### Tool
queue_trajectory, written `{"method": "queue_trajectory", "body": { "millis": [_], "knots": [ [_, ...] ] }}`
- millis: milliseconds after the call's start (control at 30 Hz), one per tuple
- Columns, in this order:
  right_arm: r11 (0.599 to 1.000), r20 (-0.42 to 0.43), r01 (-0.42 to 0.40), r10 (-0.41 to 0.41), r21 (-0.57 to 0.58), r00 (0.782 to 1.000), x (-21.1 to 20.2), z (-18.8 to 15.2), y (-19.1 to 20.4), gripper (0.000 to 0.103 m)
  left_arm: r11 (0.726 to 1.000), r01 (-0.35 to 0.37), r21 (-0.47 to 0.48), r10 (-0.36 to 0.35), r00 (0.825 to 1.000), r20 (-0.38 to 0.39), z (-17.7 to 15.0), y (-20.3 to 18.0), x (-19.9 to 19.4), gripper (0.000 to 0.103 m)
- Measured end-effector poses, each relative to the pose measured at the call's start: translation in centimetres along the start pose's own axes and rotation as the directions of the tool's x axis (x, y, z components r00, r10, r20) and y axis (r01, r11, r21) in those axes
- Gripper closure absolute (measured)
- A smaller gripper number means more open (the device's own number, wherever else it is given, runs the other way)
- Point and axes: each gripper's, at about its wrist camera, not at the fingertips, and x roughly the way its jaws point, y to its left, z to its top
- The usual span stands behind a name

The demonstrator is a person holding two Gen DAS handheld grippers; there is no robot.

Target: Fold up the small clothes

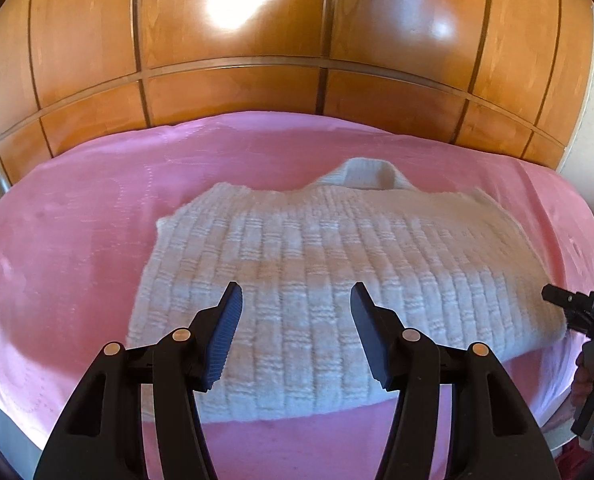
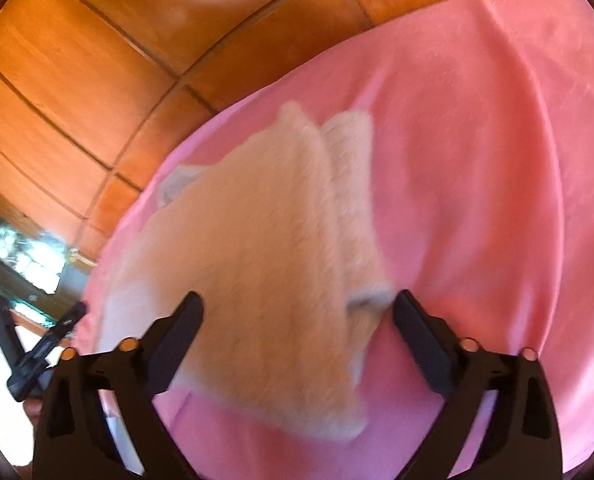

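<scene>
Two grippers, left and right, hover with jaws apart, holding nothing; sweater lies flat on pink blanket, collar far, so its near hem is seemingly ready for gripping.

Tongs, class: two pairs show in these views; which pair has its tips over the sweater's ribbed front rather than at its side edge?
The left tongs: open above the white sweater, mid-body. The right tongs straddle the side edge.
</scene>
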Motion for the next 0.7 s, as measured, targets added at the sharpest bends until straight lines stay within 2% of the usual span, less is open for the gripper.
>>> {"method": "queue_trajectory", "body": {
  "millis": [67,133,200,467,700],
  "knots": [
    [1.0,-0.016,-0.018,0.019,0.006,1.0,-0.2,-0.5,0.1,0.029,1.0,0.008,0.008,-0.008,1.0,0.0,0.0,-0.6,0.0,0.048],
    [0.999,-0.028,-0.038,0.039,0.024,0.999,-0.2,-0.8,-0.2,0.051,1.0,0.019,0.017,-0.019,1.0,-0.003,0.0,-1.1,0.1,0.048],
    [0.998,-0.024,-0.05,0.051,0.03,0.998,-0.1,-1.0,-0.6,0.057,0.999,0.025,0.033,-0.025,1.0,-0.002,0.0,-2.0,0.2,0.048],
    [0.99,-0.005,-0.125,0.125,0.072,0.992,-0.4,-1.2,-1.6,0.058,0.993,0.059,0.103,-0.056,0.998,-0.029,0.2,-5.5,1.6,0.048],
    [0.989,0.0,-0.133,0.133,0.058,0.991,-0.3,-1.1,-1.8,0.062,0.984,0.097,0.15,-0.083,0.992,-0.099,0.2,-8.3,4.6,0.048]
  ]
}}
